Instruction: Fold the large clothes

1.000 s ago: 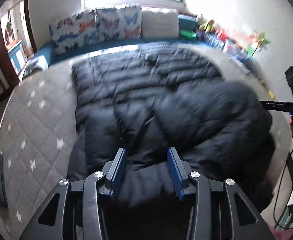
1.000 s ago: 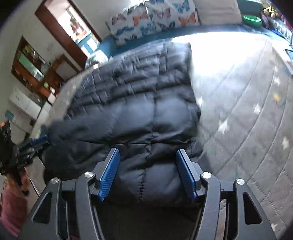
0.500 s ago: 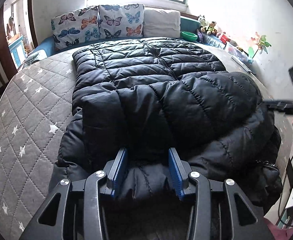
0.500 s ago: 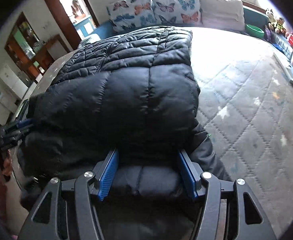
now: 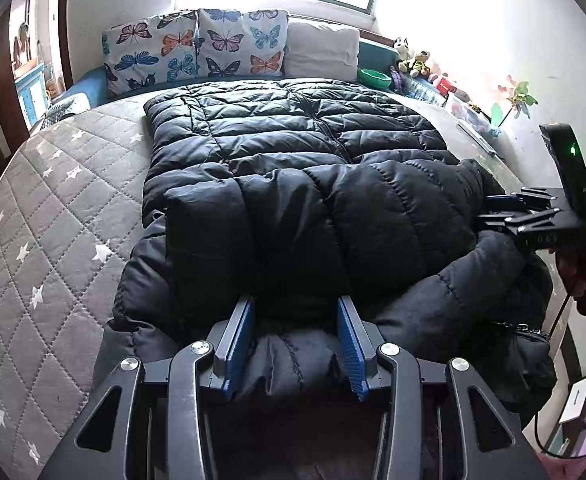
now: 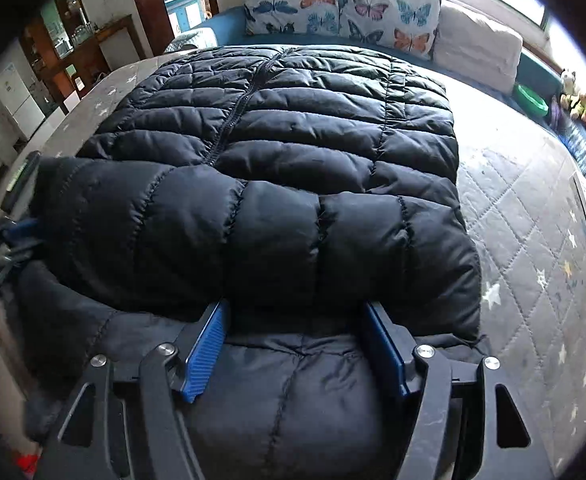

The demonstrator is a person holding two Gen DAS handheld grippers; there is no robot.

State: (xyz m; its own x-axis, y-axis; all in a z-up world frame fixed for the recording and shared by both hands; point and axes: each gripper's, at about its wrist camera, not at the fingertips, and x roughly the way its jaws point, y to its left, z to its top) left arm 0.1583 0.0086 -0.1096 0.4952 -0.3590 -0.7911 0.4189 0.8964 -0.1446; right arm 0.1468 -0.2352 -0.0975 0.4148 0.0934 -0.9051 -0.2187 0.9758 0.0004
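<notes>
A large black puffer jacket (image 5: 293, 148) lies spread on the bed, its near part folded back over its body in a thick roll (image 5: 353, 220). My left gripper (image 5: 295, 304) is at the near edge, shut on a wrinkled bunch of the jacket between its blue pads. My right gripper (image 6: 295, 306) stands at the same edge further right. Its jaws are opening, with the jacket (image 6: 273, 140) lying slack between the pads. In the left wrist view the right gripper (image 5: 493, 210) shows at the right of the fold. The left gripper (image 6: 17, 232) shows at the left edge of the right wrist view.
The grey star-quilted mattress (image 5: 53, 220) lies bare left and right of the jacket. Butterfly pillows (image 5: 197, 48) and a white pillow (image 5: 321, 52) line the headboard. A green bowl (image 5: 375, 77) and toys (image 5: 413, 60) sit along the right wall. A dark flat device (image 6: 21, 180) lies at the bed's left edge.
The lifted near part of the jacket has come down onto its body and settled. My right gripper has swung sideways and rolled, and its jaws stand wider. The left gripper's hold is unchanged.
</notes>
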